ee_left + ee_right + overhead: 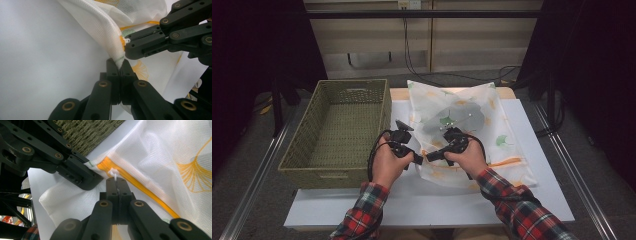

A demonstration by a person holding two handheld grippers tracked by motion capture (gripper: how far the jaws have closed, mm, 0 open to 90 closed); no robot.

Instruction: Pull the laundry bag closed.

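I hold a white mesh laundry bag (pixel 472 120) printed with yellow and green ginkgo leaves, closed by an orange zipper (pixel 135 183) that runs along its near edge. It lies on the white tabletop (pixel 422 205), just right of an olive-green woven basket (pixel 337 130), with its near left corner lifted off the surface. My left gripper (pixel 119 65) is clamped on that bunched corner of cloth, jaws pressed together with the mesh pinched between them. My right gripper (pixel 116 179) is closed on the small white zipper pull (pixel 113 173) at the corner end of the orange zipper (the two grippers sit almost tip to tip here). From above, my forearms in red plaid sleeves (pixel 517 200) come in from the bottom, hands side by side over the bag's near edge. The table stands on a grey floor, with a pale wall panel and black cables (pixel 412 55) behind it and dark surroundings to either side.
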